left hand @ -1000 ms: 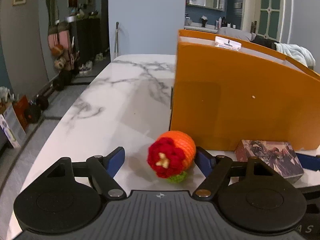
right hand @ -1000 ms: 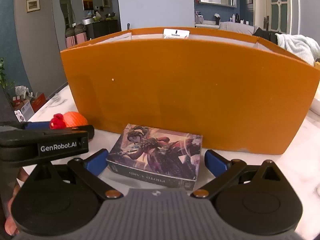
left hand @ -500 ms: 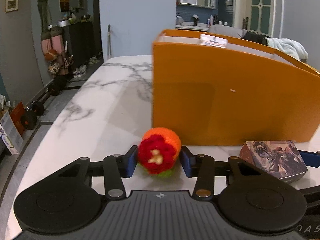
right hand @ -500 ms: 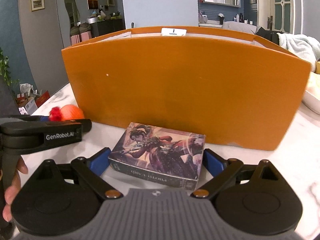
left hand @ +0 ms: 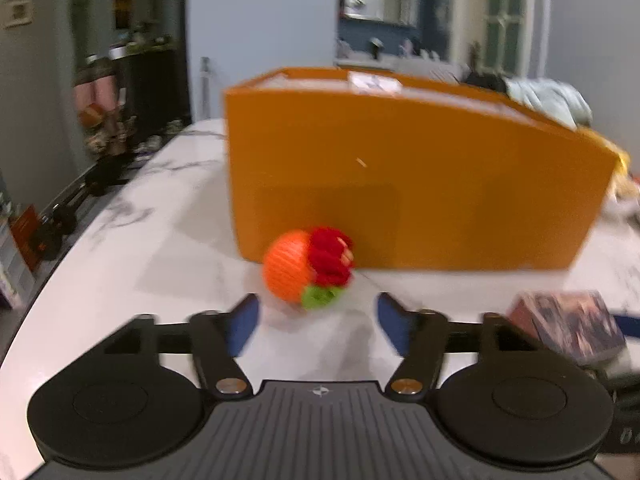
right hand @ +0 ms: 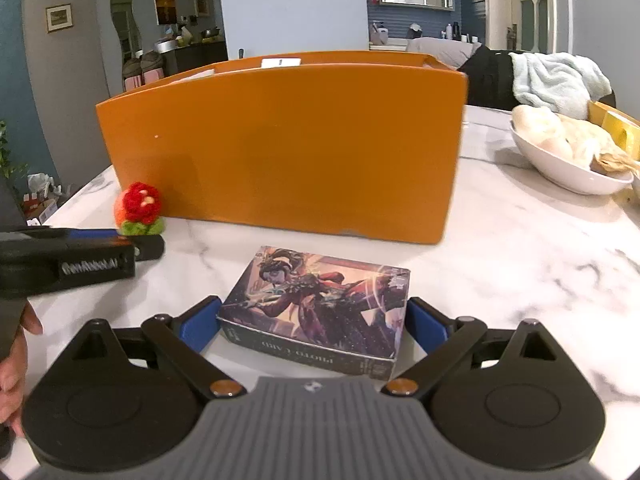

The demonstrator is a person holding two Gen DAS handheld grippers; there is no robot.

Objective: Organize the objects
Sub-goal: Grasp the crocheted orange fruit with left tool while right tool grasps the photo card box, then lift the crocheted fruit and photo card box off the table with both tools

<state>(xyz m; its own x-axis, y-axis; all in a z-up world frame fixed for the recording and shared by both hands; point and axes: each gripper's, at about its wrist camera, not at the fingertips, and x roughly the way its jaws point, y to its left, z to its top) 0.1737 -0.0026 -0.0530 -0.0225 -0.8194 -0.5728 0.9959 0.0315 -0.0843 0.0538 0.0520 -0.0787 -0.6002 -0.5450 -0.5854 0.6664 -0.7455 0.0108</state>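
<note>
A crocheted orange ball with a red flower [left hand: 308, 270] lies on the marble table just beyond my left gripper [left hand: 318, 322], which is open and empty. It also shows in the right wrist view [right hand: 138, 208]. A large orange box [left hand: 400, 184] stands behind it, and also shows in the right wrist view [right hand: 288, 144]. My right gripper [right hand: 312, 326] has its fingers against both sides of an illustrated card box [right hand: 320, 306], which rests on the table. The card box also shows at the right of the left wrist view [left hand: 568, 324].
A white bowl [right hand: 560, 168] holding pale round items sits on the table at the right. The marble table's left edge [left hand: 80, 240] drops to the floor. The left gripper's body [right hand: 68, 266] shows at the left of the right wrist view.
My left gripper, shut on the crocheted ball half a second ago, has opened and pulled back; the ball has turned and lies ahead of the fingers. My right gripper has closed onto the card box.
</note>
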